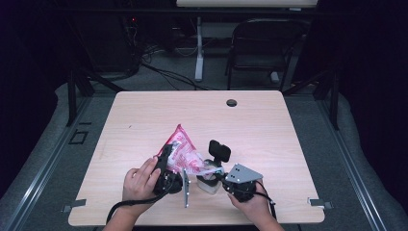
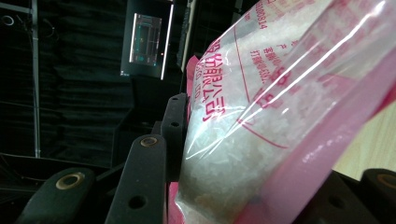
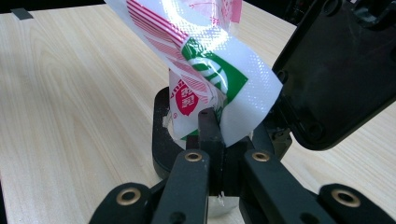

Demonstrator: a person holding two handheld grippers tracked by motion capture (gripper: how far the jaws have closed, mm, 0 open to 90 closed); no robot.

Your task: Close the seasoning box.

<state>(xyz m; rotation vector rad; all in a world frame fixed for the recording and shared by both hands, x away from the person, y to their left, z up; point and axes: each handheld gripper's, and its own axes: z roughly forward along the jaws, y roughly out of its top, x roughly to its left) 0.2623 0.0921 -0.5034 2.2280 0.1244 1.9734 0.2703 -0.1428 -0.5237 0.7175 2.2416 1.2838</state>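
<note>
Bag: a pink and clear plastic bag (image 1: 182, 150) with white grains inside sits in the lower middle of the high view, tipped up off the surface, its pointed end aimed at the top of the frame.
Bag close up: in the left tool view the bag (image 2: 280, 116) covers the right side, with red print on it.
Bag corner: in the right tool view a white, red and green corner of the bag (image 3: 215, 79) hangs down in the middle of the frame.
Left tool: the left tool (image 1: 166, 166) is clamped on the bag, with 1 black jaw pressed on each side of it.
Right tool: the right tool (image 1: 217, 174) has its 2 jaws close together on the bag corner.
Cup: a small clear cup (image 1: 208, 184) stands just under the bag corner, near the bottom middle of the high view. I cannot tell what is in it.
Black thing: a flat black thing (image 3: 341, 70) sits at the upper right of the right tool view, touching the bag.
Hands: the left hand (image 1: 138, 180) and the right hand (image 1: 252, 204) come in from the bottom edge.
Surface: the light wood surface (image 1: 269, 130) has a small round hole (image 1: 232, 102) near its far edge.
Chair: a dark chair (image 1: 262, 45) stands behind the surface, at the top of the frame.
</note>
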